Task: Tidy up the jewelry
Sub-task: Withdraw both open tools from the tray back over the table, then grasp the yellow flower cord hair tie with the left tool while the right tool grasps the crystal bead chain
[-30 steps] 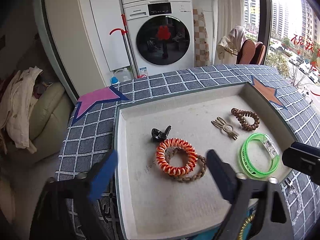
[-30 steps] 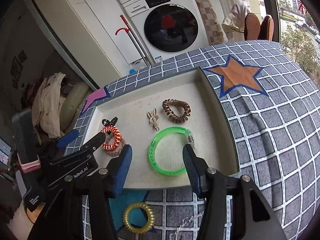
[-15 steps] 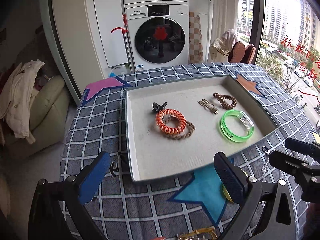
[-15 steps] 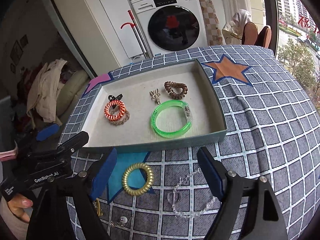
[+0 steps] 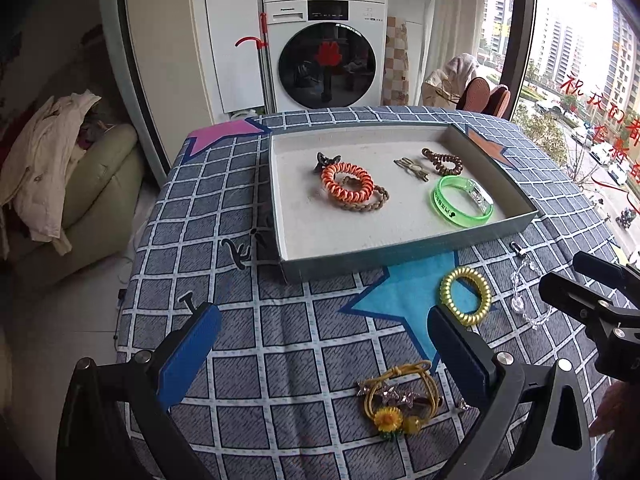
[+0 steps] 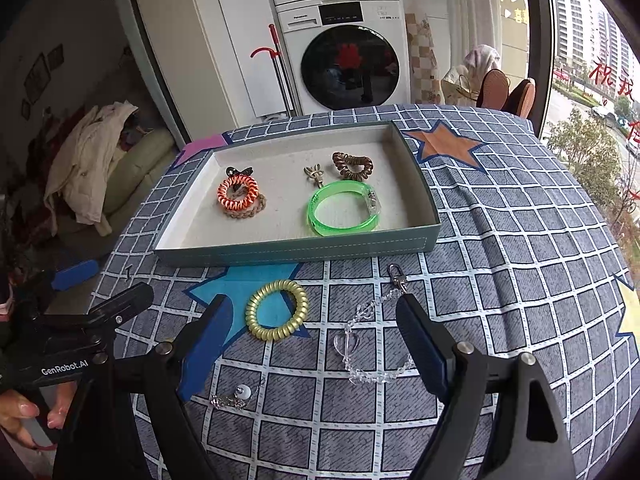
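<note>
A teal tray (image 5: 400,256) (image 6: 296,248) holds a green bangle (image 5: 438,200) (image 6: 316,216), an orange coil tie (image 5: 329,184) (image 6: 223,194) on a braided tie, a brown coil tie (image 6: 340,160) and small clips. On the cloth in front of it lie a gold coil tie (image 5: 446,292) (image 6: 252,314), a crystal chain with a heart (image 6: 346,346) and a yellow flower tie (image 5: 388,418). My left gripper (image 5: 320,316) hangs open above the cloth, left of the flower tie. My right gripper (image 6: 312,302) is open over the gold tie and the chain, holding nothing.
A checked blue cloth with coloured stars (image 6: 520,240) covers the table. A small pearl charm (image 6: 243,392) lies near the front edge. Behind the table stand a washing machine (image 5: 326,52) and a sofa with clothes (image 5: 60,168); a window is on the right.
Both grippers have drawn back from the tray toward the table's near edge. The right gripper's jaws have spread wider, and the green bangle stays lying in the tray.
</note>
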Demonstrator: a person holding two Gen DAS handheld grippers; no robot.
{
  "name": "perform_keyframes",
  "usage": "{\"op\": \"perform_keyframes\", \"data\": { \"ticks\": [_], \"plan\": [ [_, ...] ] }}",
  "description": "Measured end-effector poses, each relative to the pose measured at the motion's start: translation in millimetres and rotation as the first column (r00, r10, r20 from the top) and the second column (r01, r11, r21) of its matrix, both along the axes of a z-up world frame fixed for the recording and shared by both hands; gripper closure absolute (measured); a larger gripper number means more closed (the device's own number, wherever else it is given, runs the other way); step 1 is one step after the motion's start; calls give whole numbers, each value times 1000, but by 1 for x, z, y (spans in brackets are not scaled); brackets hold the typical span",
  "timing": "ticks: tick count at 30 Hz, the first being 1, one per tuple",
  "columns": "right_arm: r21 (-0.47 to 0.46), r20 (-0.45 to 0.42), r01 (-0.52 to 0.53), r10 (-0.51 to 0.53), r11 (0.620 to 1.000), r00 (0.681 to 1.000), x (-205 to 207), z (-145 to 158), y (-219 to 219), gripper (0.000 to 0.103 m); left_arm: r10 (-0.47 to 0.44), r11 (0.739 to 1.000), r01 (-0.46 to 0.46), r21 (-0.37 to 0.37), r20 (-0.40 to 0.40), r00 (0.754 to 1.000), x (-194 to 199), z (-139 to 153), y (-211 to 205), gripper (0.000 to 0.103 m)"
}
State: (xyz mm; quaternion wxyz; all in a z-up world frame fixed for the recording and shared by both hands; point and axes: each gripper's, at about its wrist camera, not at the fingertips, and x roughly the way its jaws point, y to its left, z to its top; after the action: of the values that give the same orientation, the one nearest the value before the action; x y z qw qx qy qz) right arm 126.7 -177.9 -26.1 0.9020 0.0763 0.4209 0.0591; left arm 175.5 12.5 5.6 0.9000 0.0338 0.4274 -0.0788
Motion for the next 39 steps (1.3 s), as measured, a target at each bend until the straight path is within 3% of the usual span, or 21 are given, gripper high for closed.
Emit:
{"op": "perform_keyframes", "data": {
  "ticks": [14,33,39],
  "plan": [
    [-28,-102,-24,21,999,995,-22,-14,-2,17,-1,999,-1,-52,-38,999,-32,-13,14,0],
    [29,-151,122,-116,992,982,-49,-36,-49,17,67,995,-72,-67,-84,994,-47,-29,35,0],
    [42,-164,143,-134,989,977,-48,-41,-54,17,51,996,-58,-65,-99,994,-47,-35,33,0]
  ]
}}
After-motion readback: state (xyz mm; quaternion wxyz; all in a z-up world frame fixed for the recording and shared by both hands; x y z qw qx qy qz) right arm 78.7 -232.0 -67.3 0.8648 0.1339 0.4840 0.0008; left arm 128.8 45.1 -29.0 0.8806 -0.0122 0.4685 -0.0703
